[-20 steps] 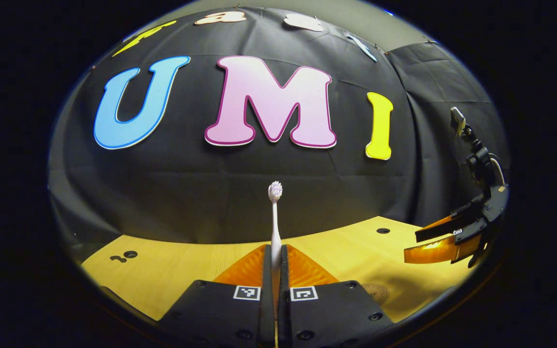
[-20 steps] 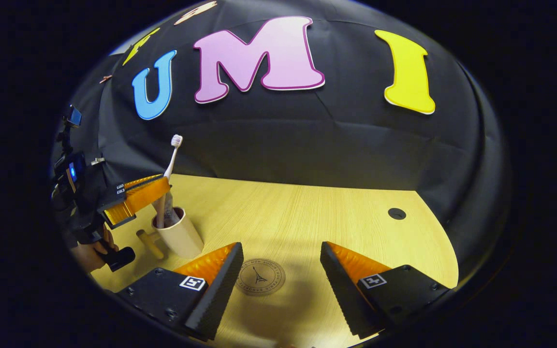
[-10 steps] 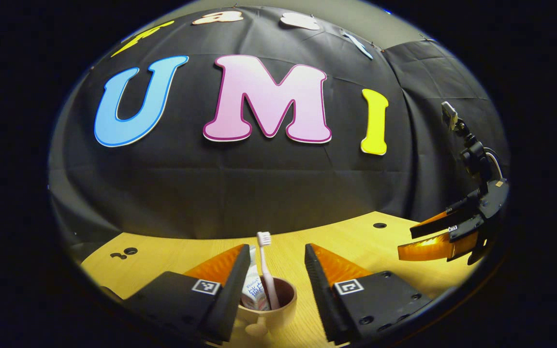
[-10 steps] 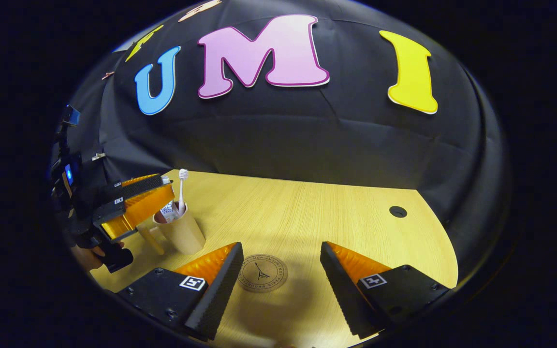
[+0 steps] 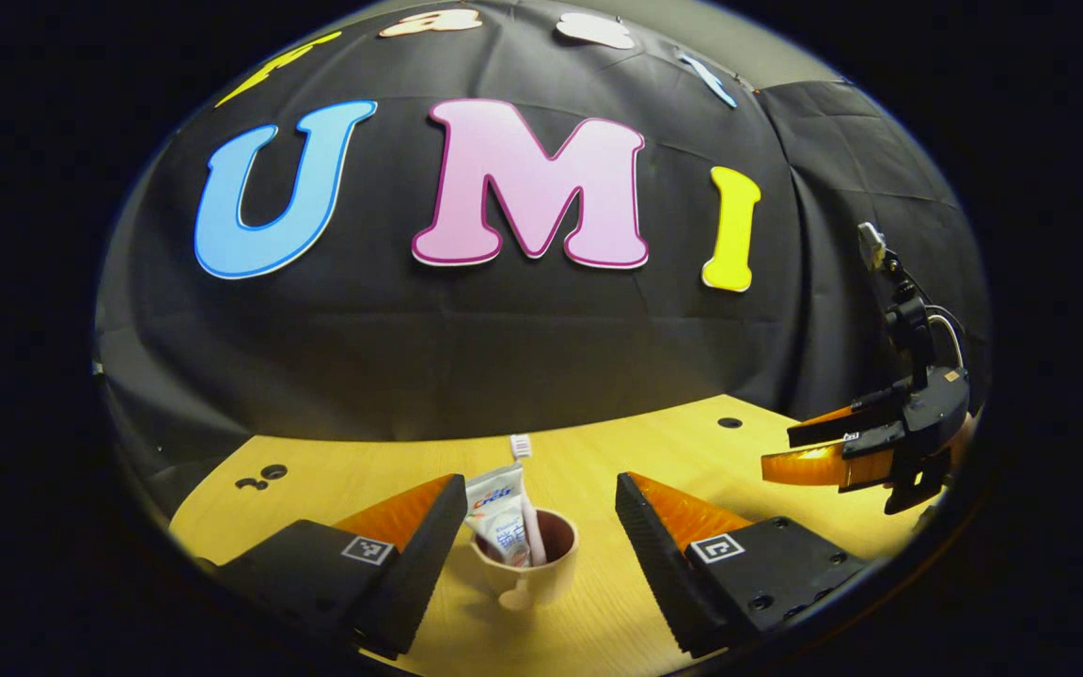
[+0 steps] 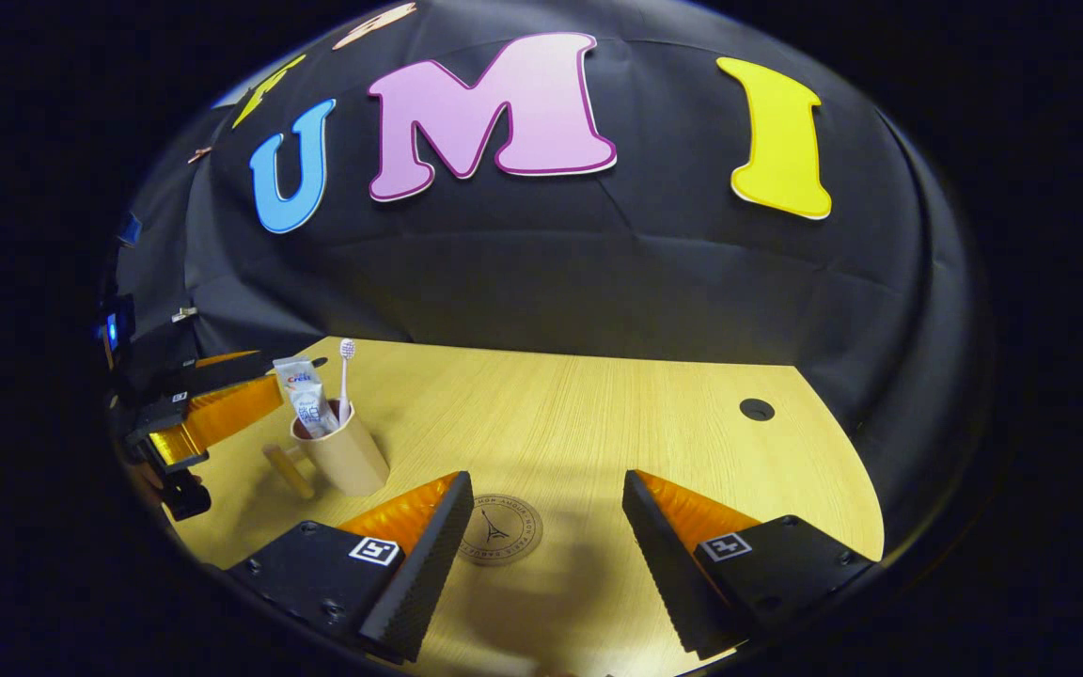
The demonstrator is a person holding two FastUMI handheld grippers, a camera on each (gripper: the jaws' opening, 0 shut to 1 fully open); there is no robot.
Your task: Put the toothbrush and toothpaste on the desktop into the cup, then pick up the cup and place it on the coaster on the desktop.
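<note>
- The left tongs [image 5: 541, 527] stand wide apart, holding nothing, just above the surface [image 5: 654, 451], with the cup [image 5: 527, 569] between the fingers but untouched.
- The right tongs [image 6: 546, 527] gape wide over the coaster [image 6: 501, 529], which the right gripper view shows.
- The toothbrush [image 5: 525, 494] stands nearly upright in the cup, bristles up; the toothpaste [image 5: 494, 512] leans beside it.

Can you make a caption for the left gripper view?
Open claw facing a cup holding toothbrush and toothpaste.
</note>
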